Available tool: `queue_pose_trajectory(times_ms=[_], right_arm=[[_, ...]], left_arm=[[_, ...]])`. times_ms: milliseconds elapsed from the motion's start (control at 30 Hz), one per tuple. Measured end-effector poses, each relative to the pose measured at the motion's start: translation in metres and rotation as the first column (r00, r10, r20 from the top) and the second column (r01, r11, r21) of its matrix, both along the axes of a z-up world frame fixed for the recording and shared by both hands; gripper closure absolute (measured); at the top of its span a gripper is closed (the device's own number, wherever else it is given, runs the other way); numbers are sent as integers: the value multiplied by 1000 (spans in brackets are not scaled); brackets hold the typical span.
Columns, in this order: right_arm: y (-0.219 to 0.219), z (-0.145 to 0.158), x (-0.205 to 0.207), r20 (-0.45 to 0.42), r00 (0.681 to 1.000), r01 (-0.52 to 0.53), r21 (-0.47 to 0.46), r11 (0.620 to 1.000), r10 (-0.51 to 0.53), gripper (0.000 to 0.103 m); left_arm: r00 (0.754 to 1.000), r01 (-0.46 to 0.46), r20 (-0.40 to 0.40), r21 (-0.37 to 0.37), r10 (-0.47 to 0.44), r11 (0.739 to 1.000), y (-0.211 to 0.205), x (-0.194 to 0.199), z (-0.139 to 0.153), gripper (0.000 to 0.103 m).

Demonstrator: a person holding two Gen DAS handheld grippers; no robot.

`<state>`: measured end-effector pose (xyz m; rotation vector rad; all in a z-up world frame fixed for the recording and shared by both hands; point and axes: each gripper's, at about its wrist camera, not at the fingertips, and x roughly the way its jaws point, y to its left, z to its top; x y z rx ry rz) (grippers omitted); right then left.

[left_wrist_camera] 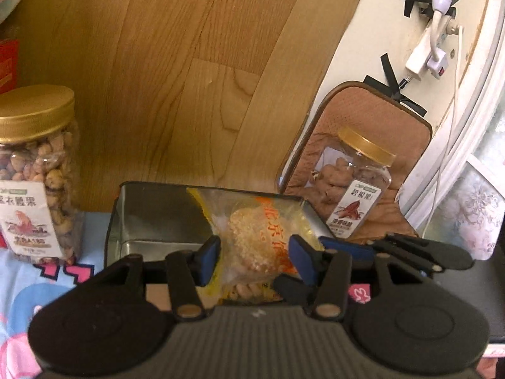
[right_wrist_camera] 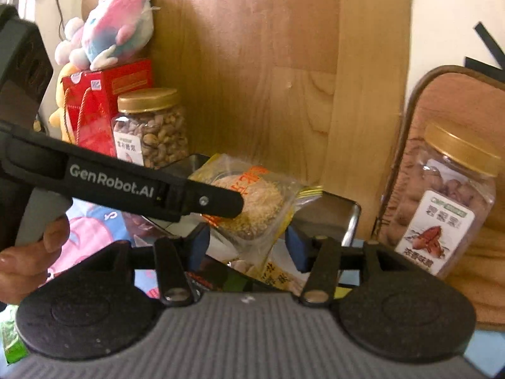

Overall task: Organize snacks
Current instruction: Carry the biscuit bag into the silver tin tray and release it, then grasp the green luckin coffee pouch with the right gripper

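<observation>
Left gripper (left_wrist_camera: 254, 259) had its half-open jaws pressed on the clear snack packet (left_wrist_camera: 255, 243), over the right part of the open metal tin (left_wrist_camera: 151, 221). The right gripper (right_wrist_camera: 247, 248) straddled the packet's lower end; whether it pressed, I could not tell. Beyond, a gold-lidded nut jar (left_wrist_camera: 38, 170) stood left of the tin and a second jar (left_wrist_camera: 359, 183) stood against a brown cushion (left_wrist_camera: 407, 132).

I am facing a wood-grain panel (left_wrist_camera: 195, 72) filling twelve o'clock, a cream wall (left_wrist_camera: 394, 31) crossed with black tape rising at two o'clock, daylight glowing through a patterned window (left_wrist_camera: 483, 195) at three o'clock.
</observation>
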<state>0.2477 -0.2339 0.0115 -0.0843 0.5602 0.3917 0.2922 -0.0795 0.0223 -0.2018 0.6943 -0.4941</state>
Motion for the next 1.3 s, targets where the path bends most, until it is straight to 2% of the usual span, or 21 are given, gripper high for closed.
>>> queue_pose_trajectory(times_ms=[100,233,267,333,400,500,567,600,667,733,800,933,1033,1067,1100,1167,1300], right_arm=[[-11,5,-12,31,999,29,29,999,-30,47],[-36,10,-46,32,997,61,156,986,-67,48],[-43,8,-57,18,997,73,191,979,-78,50],[-54,-1,-73,-21,995,97,245,965,-94,63],[-62,-14,-85,-58,993,115,288,951,-103,66],[-62,-34,-79,-124,980,186,304,934,-154,63],[-60,-46,-66,-155,975,204,335,920,-159,63],[-58,-50,-61,-168,973,209,343,916,-159,59],[-55,-60,-49,-216,968,199,365,909,-125,58],[-53,-65,-48,-224,966,208,383,900,-128,59],[-57,-63,-53,-250,963,197,414,889,-97,65],[-61,-57,-84,-217,975,131,399,908,-45,70],[-62,-51,-119,-207,978,92,399,912,-8,79],[-60,-49,-130,-195,981,66,382,922,10,84],[-57,-47,-140,-186,982,43,364,930,28,83],[-56,-41,-154,-149,989,56,344,937,-5,81],[-58,-24,-161,-93,996,55,447,893,-15,81]], left_arm=[[999,-17,42,0,17,1000,8,-16,11,54],[999,-13,47,-46,15,999,25,-54,25,54],[999,-8,49,-45,10,999,28,-66,26,54],[999,11,54,-54,-8,999,35,-92,22,54],[999,32,39,-67,-29,997,39,-116,13,54],[999,44,-4,-85,-45,995,42,-140,-2,54],[998,48,-26,-94,-51,994,43,-149,-8,54],[998,47,-31,-97,-50,994,43,-152,-10,54],[998,42,-49,-104,-47,994,46,-156,-13,54],[997,39,-62,-108,-46,993,48,-158,-14,54],[997,46,-62,-113,-53,993,50,-163,-15,54],[993,76,-80,-137,-87,988,47,-170,-20,54],[989,96,-95,-144,-110,985,43,-178,-26,54],[989,101,-94,-146,-115,984,43,-180,-28,54],[989,101,-93,-146,-115,984,43,-182,-29,54],[991,84,-92,-140,-98,987,44,-181,-30,54],[993,21,-113,-179,-42,984,60,-175,-29,54]])
